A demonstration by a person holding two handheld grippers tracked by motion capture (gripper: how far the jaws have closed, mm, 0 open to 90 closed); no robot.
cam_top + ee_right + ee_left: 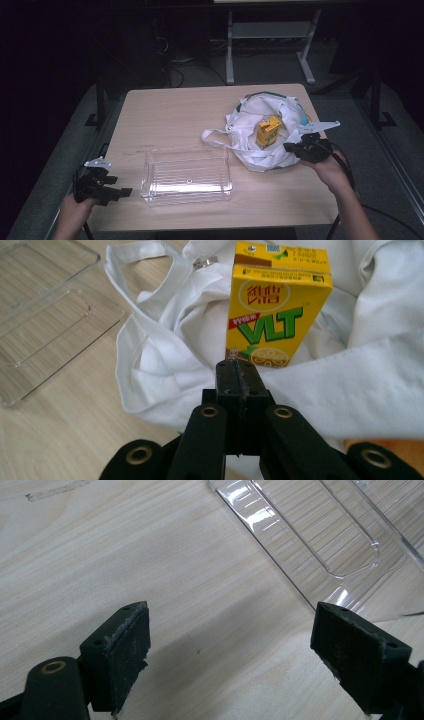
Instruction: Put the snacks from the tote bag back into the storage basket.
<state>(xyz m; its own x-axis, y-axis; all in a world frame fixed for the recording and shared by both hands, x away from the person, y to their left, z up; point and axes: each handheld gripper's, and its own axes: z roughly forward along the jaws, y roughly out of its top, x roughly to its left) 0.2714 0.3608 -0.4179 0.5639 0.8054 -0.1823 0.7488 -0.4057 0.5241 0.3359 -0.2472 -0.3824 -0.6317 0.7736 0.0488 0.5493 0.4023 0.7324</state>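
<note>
Left tool (120,191) held at near left of counter (175,112), jaws spread wide and empty, hovering just beside near left corner of clear plastic tray (187,175); in left gripper view, pads (131,640) bare, nothing between them, presumably parked clear or waiting to steady the tray. Right tool (291,146) at right side of counter, jaws pressed together at edge of white cloth bag (270,112); in right gripper view a fold of the bag (165,365) appears pinched at the tips, likely to hold the mouth open or pull fabric down, though grip on cloth not fully confirmed. Yellow drink carton (277,305) upright inside the bag, green lettering and lemon picture on front, top flap brown-edged, undented, just beyond the closed tips. Tray lying open side up, empty, left of bag, well apart from carton
</note>
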